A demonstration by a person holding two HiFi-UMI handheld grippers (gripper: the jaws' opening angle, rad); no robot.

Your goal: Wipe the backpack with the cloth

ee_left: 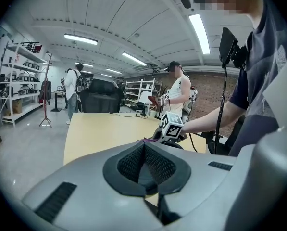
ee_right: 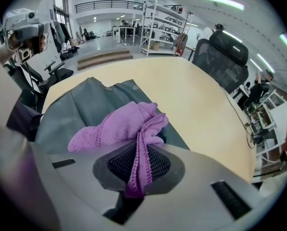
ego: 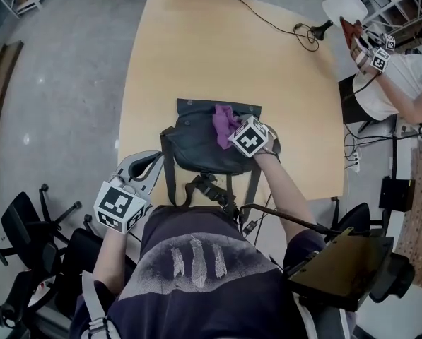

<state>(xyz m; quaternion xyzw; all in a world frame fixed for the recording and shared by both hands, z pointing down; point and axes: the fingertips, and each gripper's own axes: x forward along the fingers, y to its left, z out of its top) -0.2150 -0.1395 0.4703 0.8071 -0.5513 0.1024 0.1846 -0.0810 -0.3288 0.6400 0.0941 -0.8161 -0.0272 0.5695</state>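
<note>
The right gripper (ee_right: 139, 163) has its jaws squeezed tight on a fold of the purple cloth (ee_right: 119, 126). Only a small bit is pinched. The rest puffs out in front, and I think that is so the soft part can rub the bag while the hard jaws stay off it. The cloth bunch rests on top of the backpack (ego: 196, 148), near its far right corner, so the wiping looks like it is under way there. The backpack is dark and lies flat on the wooden table (ego: 196, 48), close to the near edge. Its straps (ego: 170, 182) hang down toward the person. Flat like that, its big side faces up and is easy to reach. The left gripper (ee_left: 144, 166) has its jaws pressed together with nothing between them. It hangs low by the near left corner of the table, just beside the backpack, and I cannot tell if it touches the bag. It seems to be waiting. If the bag slides under the cloth, that gripper is close enough to help hold it.
</note>
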